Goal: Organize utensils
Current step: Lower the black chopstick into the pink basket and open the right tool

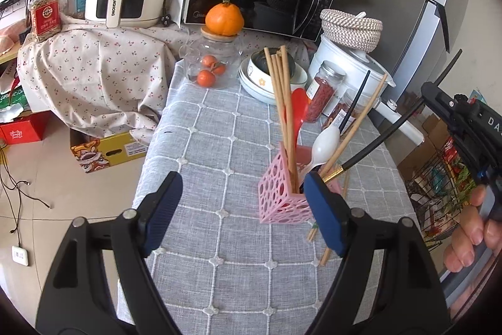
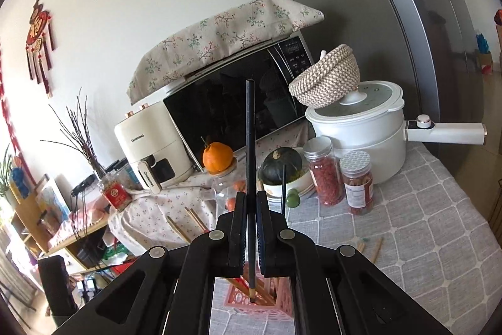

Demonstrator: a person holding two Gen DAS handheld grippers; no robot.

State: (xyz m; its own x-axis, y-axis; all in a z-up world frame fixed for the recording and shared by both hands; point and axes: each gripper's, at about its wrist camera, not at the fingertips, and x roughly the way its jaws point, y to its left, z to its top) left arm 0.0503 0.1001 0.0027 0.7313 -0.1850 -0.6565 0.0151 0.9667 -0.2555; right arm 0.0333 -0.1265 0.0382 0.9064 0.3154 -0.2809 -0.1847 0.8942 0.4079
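R gripper (image 2: 250, 218) pinches black chopstick (image 2: 250, 146), tip over pink holder (image 1: 282, 193) nr table's right edge; lower straight, then release. L gripper (image 1: 241, 209) spread, empty

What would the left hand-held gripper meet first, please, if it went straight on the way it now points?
Probably the tablecloth: the open left hand-held gripper aims down at bare cloth, with the pink holder just beside its right finger. Depth is unclear.
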